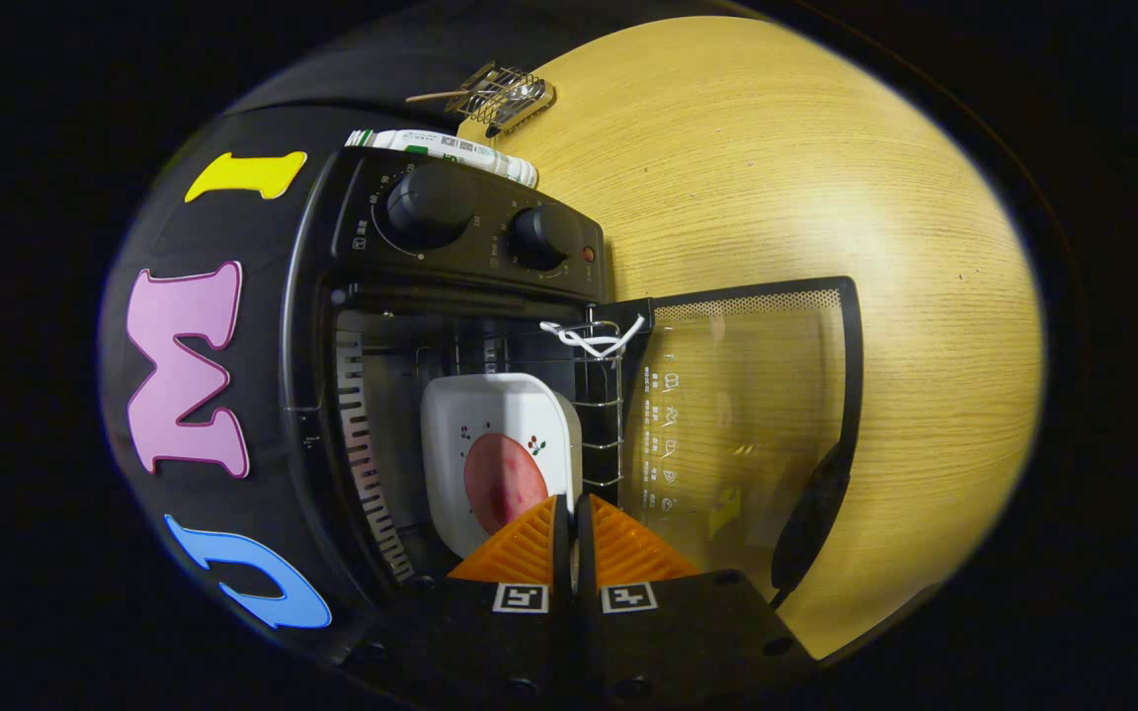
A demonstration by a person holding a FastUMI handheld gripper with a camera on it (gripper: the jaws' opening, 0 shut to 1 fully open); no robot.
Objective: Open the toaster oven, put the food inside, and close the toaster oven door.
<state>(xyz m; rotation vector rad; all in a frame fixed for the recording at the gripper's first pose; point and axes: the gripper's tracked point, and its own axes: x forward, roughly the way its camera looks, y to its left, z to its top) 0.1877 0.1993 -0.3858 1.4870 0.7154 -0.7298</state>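
Observation:
The black toaster oven (470,232) stands with its glass door (747,415) folded fully down over the wooden table (826,178). A white square plate (490,415) with a round pink-red piece of food (502,479) on it sits inside the oven cavity, on the wire rack (604,415). My gripper (572,509) is at the oven mouth, and its fingers are pressed together on the plate's near rim. The door's dark handle (811,513) lies beside the fingers, on the side away from the cavity.
Two control knobs (431,207) sit on the oven's panel. A white cord (594,338) is tied to the rack's edge. Beyond the oven lie a printed white package (450,150) and a small wire rack tool (505,94) on the table.

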